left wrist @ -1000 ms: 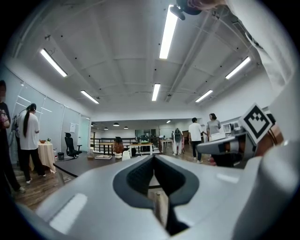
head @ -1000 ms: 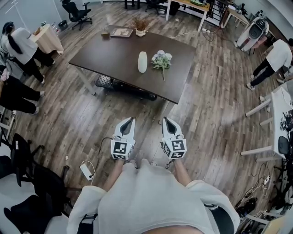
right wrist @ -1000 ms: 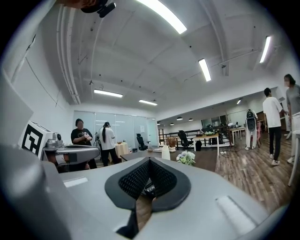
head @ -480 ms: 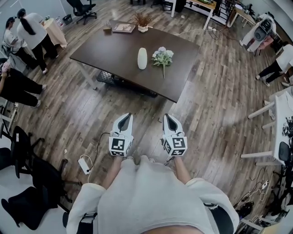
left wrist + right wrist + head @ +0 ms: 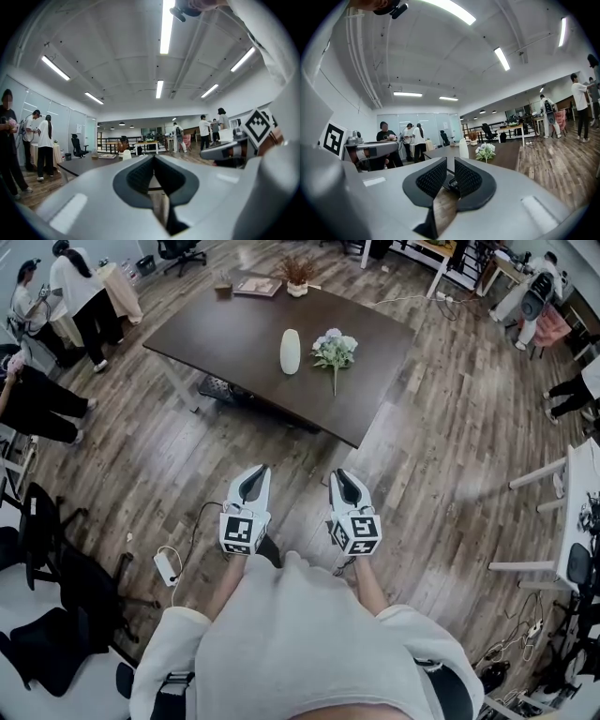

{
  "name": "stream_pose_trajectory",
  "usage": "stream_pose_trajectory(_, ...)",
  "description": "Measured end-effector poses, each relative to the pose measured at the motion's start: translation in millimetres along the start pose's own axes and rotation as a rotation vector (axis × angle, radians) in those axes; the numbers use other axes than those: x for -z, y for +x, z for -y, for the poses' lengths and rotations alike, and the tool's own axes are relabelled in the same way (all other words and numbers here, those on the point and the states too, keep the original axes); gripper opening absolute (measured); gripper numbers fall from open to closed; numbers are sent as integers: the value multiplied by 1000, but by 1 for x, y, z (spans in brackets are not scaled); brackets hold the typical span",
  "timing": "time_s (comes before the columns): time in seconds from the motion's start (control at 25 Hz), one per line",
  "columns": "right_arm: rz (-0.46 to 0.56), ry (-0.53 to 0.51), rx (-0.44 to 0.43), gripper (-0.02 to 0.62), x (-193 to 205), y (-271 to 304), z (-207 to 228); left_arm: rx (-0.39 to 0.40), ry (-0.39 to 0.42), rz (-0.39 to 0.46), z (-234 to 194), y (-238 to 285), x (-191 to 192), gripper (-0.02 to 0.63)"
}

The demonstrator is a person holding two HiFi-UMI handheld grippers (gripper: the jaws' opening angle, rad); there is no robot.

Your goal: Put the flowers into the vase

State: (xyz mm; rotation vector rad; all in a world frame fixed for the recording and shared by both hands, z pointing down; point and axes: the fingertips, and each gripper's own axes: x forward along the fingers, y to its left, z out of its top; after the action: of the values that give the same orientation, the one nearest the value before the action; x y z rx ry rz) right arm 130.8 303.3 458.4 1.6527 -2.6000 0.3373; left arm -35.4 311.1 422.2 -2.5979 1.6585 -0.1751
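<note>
Approach stage: the table [image 5: 234,329] is not yet reached.
Flowers [image 5: 334,346] lie on the table beside the vase [image 5: 290,352]. Left gripper [image 5: 258,472] closed, empty; right gripper [image 5: 339,474] just opening narrowly, empty. Next, probably: reach the table, widen, grasp the flowers.

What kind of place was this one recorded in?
Probably an open-plan office or lab: wood-plank floor, ceiling strip lights, an office chair, and people standing about. A dark table in the middle holds a vase and flowers.
</note>
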Motion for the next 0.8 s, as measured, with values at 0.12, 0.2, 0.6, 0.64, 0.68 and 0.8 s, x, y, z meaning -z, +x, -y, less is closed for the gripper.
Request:
stream_pose_trajectory(0.12, -23, -20, 11, 41, 3, 5, 6, 14, 8, 3, 5, 7, -2, 11)
stream_pose_trajectory(0.2, -14, -10, -13, 53, 2, 5, 6, 16, 1, 2, 6, 11, -2, 11)
stream_pose_trajectory(0.6, 19, -4, 37, 67, -6, 33, 32, 45, -3, 14, -9, 56, 3, 11)
stream_pose_trajectory(0.64, 21, -7, 42, 66, -7, 38, 35, 50, -4, 16, -11, 63, 4, 11)
stream_pose_trajectory(0.68, 23, -11, 47, 63, -7, 44, 38, 55, -5, 18, -14, 69, 6, 11)
stream_pose_trajectory(0.8, 22, -37, 56, 58, -9, 69, 44, 66, -13, 19, -29, 91, 15, 11)
